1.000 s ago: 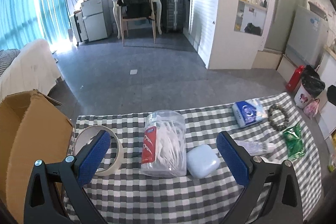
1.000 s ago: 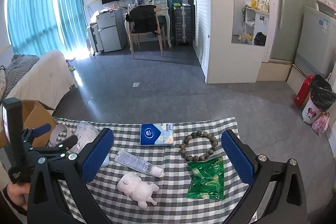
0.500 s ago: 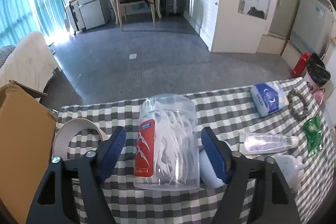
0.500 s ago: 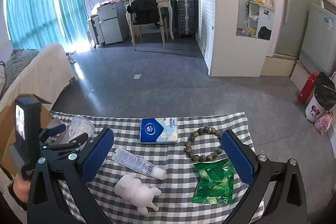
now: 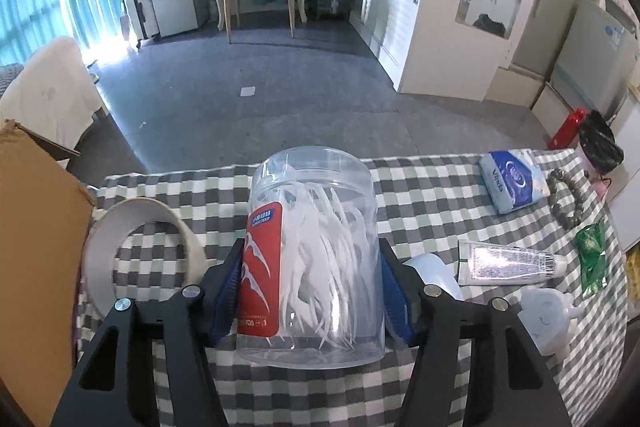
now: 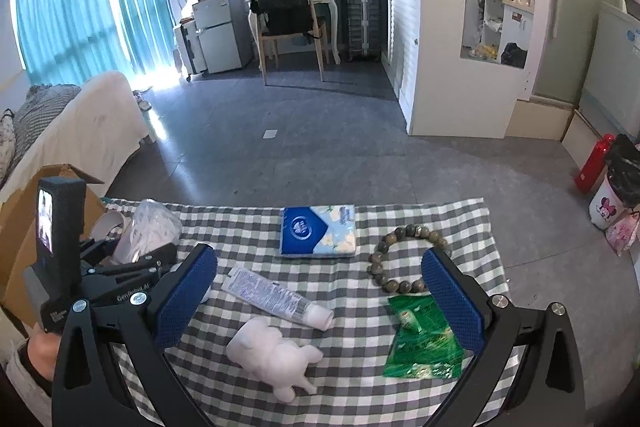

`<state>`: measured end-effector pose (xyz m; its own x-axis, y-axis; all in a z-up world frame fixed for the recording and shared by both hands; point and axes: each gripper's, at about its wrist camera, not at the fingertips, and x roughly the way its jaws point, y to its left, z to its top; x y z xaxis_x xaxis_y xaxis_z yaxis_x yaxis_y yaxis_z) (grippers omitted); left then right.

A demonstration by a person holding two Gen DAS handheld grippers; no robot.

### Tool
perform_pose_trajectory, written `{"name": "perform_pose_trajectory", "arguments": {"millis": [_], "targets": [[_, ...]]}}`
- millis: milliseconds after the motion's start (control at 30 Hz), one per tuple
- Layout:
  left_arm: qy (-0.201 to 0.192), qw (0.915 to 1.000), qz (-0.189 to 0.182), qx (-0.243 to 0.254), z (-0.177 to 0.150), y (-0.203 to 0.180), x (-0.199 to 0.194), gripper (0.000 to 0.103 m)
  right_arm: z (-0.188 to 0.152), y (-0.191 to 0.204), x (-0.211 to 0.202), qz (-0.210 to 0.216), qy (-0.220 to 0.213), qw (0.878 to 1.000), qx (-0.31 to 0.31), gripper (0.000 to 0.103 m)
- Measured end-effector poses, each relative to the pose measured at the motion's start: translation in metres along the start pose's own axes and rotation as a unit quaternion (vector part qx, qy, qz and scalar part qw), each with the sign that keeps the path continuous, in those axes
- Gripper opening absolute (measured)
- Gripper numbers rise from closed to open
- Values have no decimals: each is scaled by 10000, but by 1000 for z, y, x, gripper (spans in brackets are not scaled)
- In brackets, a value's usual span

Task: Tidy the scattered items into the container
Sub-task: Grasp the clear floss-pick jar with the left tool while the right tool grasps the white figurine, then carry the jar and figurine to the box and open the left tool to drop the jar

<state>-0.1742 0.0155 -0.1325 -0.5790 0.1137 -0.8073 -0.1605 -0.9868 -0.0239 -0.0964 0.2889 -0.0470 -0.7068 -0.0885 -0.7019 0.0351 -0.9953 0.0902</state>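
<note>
Since a second ago the left tool (image 5: 310, 291) has dropped toward the bench (image 5: 420, 195) and its jaws have just been closing around the clear jar of floss picks (image 5: 312, 251); both blue pads now lie against the jar's lower sides, pinching it, while the jar stands upright on the checked cloth; the right tool (image 6: 320, 291) has sunk a little too and hangs spread wide, nothing between its pads (image 6: 452, 303). Just left of the jar lies a tape ring (image 5: 140, 251), touching the cardboard box (image 5: 36, 267) at the bench's left edge; a white earbud case (image 5: 436, 273) peeks out behind the left tool's right finger. Beneath the right tool sit a white toy figure (image 6: 272, 351), a tube (image 6: 276, 297), a green sachet (image 6: 420, 343), a bead bracelet (image 6: 400, 255) and a blue tissue pack (image 6: 316, 231), all apart from the box; a person's hand (image 6: 36, 351) grips the left tool's handle at the lower left of the right wrist view.
</note>
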Motion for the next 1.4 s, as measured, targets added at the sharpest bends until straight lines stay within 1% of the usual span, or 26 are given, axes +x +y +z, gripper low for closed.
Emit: {"name": "perform_pose_trajectory", "arguments": {"millis": [67, 133, 200, 333, 433, 500, 567, 600, 733, 800, 900, 1200, 1267, 1400], "targets": [[-90, 10000, 13, -7, 0, 2, -10, 62, -5, 4, 2, 61, 47, 9999, -84, 103], [-161, 9999, 20, -11, 1, 4, -19, 62, -11, 11, 5, 232, 120, 9993, -266, 103], [-231, 9997, 19, -22, 1, 6, -29, 62, -18, 19, 9, 487, 206, 9966, -636, 103], [-358, 9993, 27, -51, 0, 10, -48, 62, -31, 31, 21, 775, 616, 9845, -1445, 102], [-442, 9990, 29, -99, -1, 13, -60, 62, -37, 40, 27, 879, 831, 9762, -1801, 97], [-477, 9988, 46, -110, 0, 12, -66, 62, -40, 41, 34, 871, 1035, 9730, -1869, 85], [-509, 9986, 77, -120, -1, 12, -71, 62, -43, 41, 43, 919, 1241, 9699, -1882, 56], [-523, 9985, 95, -126, -2, 12, -73, 62, -45, 41, 48, 941, 1347, 9680, -1896, 53], [-570, 9981, 174, -165, -5, 13, -83, 62, -54, 48, 55, 1193, 1556, 9575, -2114, 52], [-587, 9979, 205, -185, -5, 13, -86, 62, -59, 53, 57, 1179, 1673, 9508, -2324, 52], [-604, 9977, 227, -198, -6, 13, -89, 62, -64, 57, 61, 1129, 1803, 9459, -2450, 52], [-646, 9975, 218, -168, -7, 10, -96, 62, -63, 50, 55, 1125, 1843, 9532, -2116, 50], [-664, 9975, 208, -159, -8, 8, -99, 62, -60, 48, 51, 1106, 1754, 9577, -1995, 49], [-714, 9971, 211, -161, -9, 8, -105, 62, -53, 46, 35, 1187, 1556, 9628, -1864, 49]]}}
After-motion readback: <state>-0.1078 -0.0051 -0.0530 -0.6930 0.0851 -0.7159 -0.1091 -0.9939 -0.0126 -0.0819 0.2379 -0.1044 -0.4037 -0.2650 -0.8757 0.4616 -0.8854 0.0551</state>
